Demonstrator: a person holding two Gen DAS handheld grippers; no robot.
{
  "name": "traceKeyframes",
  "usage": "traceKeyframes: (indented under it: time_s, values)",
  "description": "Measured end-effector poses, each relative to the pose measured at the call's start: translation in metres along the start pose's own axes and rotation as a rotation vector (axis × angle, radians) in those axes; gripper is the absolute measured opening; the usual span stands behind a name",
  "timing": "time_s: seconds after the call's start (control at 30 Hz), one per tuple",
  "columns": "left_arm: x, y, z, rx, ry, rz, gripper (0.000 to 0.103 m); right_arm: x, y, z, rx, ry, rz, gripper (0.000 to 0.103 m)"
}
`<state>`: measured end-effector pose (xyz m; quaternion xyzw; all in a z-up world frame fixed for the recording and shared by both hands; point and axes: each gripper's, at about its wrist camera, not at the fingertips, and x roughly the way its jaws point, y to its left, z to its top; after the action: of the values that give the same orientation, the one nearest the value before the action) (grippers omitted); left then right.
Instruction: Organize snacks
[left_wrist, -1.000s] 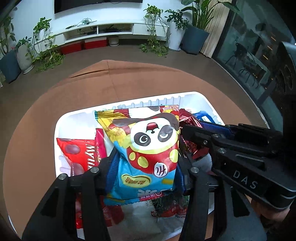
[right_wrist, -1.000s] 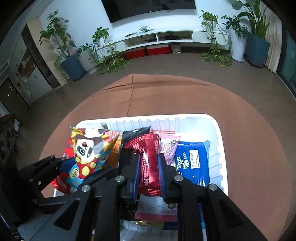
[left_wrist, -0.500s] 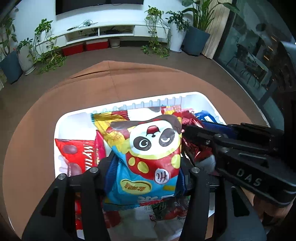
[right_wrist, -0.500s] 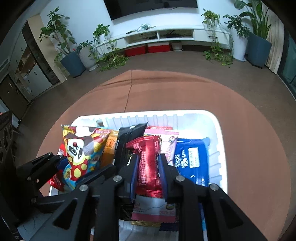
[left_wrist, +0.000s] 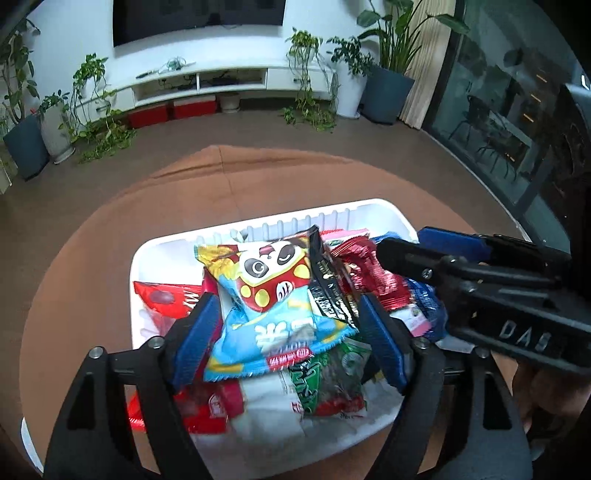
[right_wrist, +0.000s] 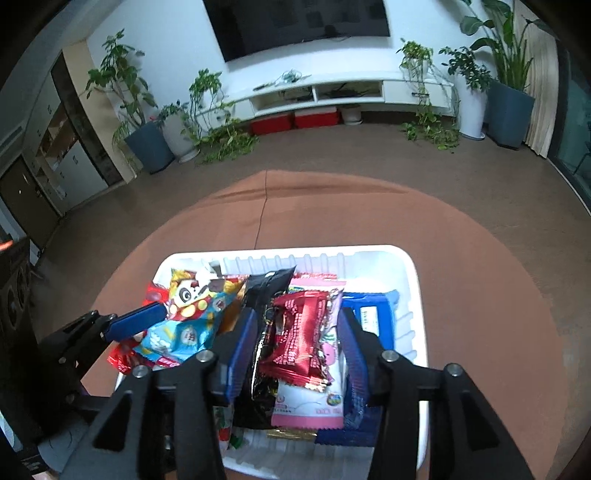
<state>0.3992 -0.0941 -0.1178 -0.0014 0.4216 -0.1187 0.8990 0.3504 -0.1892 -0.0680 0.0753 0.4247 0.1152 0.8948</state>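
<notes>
The one panda snack bag (left_wrist: 273, 295) lies in the white tray (left_wrist: 177, 240) toward its left side, between the left gripper (left_wrist: 288, 343) jaws, which are opening and off it. The one red wrapper (right_wrist: 299, 336) lies mid-tray between the right gripper (right_wrist: 295, 350) jaws, also opening. The tray sits on one round brown table (right_wrist: 480, 295).

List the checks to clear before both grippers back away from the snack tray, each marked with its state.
1. Left gripper jaws opening, pads off the panda packet: ok.
2. Right gripper jaws opening, clear of the red packet: ok.
3. Both packets lying in the white tray: ok.
4. Nothing hanging over the tray's rim: cannot tell, near edge hidden.
5. Grippers apart from each other: ok.
</notes>
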Motion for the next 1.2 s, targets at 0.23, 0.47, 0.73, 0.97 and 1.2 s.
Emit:
traceKeyframes:
  time_s: [0.23,0.47,0.73,0.97,1.2]
  values:
    - [-0.061,-0.008,-0.008,0.036,-0.127,0.023,0.103,-0.060,-0.012,-0.006,0.082,-0.172,0.018,0.093]
    - [-0.168,-0.028,-0.049,0.013,-0.406,0.049,0.103,-0.135,-0.004,-0.032,0.073,-0.377,0.032,0.100]
    - [-0.240,-0.064,-0.110,0.012,-0.466,0.280,0.103,-0.237,0.021,-0.079,-0.008,-0.682,0.024,0.103]
    - [-0.259,-0.061,-0.146,-0.118,-0.341,0.338,0.103,-0.272,0.025,-0.126,-0.005,-0.707,-0.031,0.103]
    - [-0.254,-0.067,-0.190,-0.151,-0.240,0.300,0.103,-0.255,0.025,-0.165,0.020,-0.556,-0.110,0.103]
